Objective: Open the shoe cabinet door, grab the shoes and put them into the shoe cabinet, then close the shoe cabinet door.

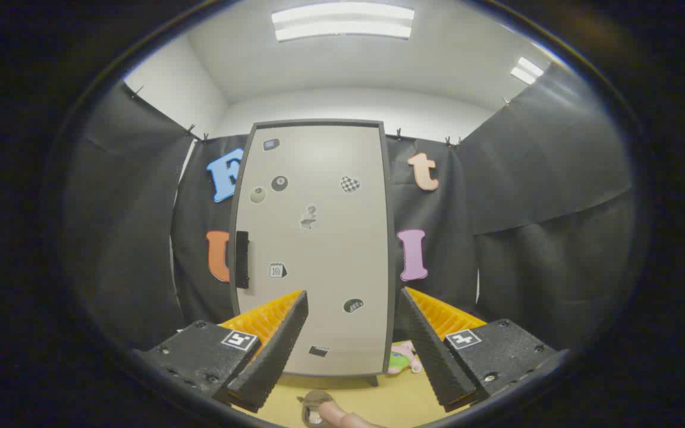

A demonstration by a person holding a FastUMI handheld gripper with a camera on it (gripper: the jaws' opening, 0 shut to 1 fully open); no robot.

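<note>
Cabinet (319, 249) stands upright straight ahead, far of the gripper (354, 321), door closed; its dark handle (242, 260) sits on door's left edge, left of fingers. Gripper released, nothing btwn fingers. Shoe (403, 358) on floor by cabinet's right foot.

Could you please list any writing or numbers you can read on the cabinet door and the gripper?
"10": on the calendar sticker on the closed cabinet door.
Other stickers: too small or blurred to read.
Square markers on the gripper: patterns, no readable text; its fingers stand open, facing the door.
</note>
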